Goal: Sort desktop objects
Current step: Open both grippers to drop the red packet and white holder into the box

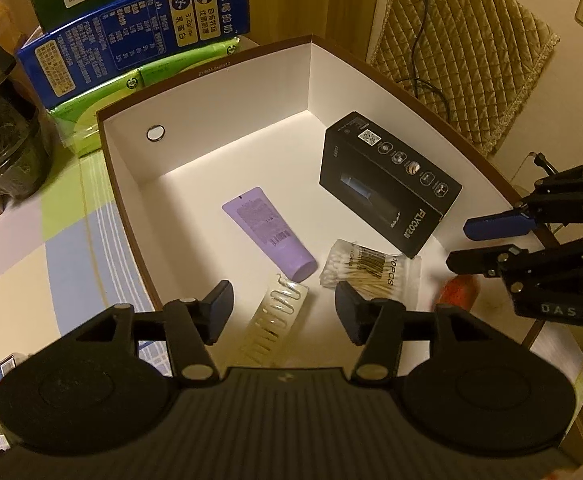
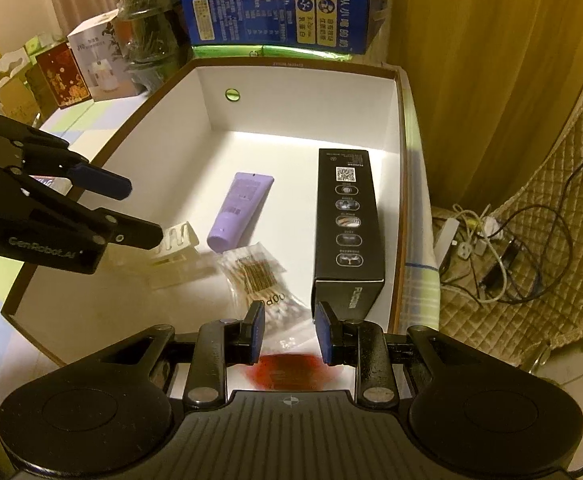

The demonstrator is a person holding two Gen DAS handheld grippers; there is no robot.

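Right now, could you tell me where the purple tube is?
The purple tube lies flat on the floor of the white-lined box, near its middle, left of the black carton and just beyond the cotton swab bag.

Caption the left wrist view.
Open left gripper above a clear comb package in a white-lined box.

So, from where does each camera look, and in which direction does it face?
Left wrist: sits on the left gripper, looks steeply down into the white box; the right gripper shows at right.
Right wrist: sits on the right gripper, looks down into the same box from its near edge; the left gripper shows at left.
Shared: purple tube, black carton, cotton swabs.
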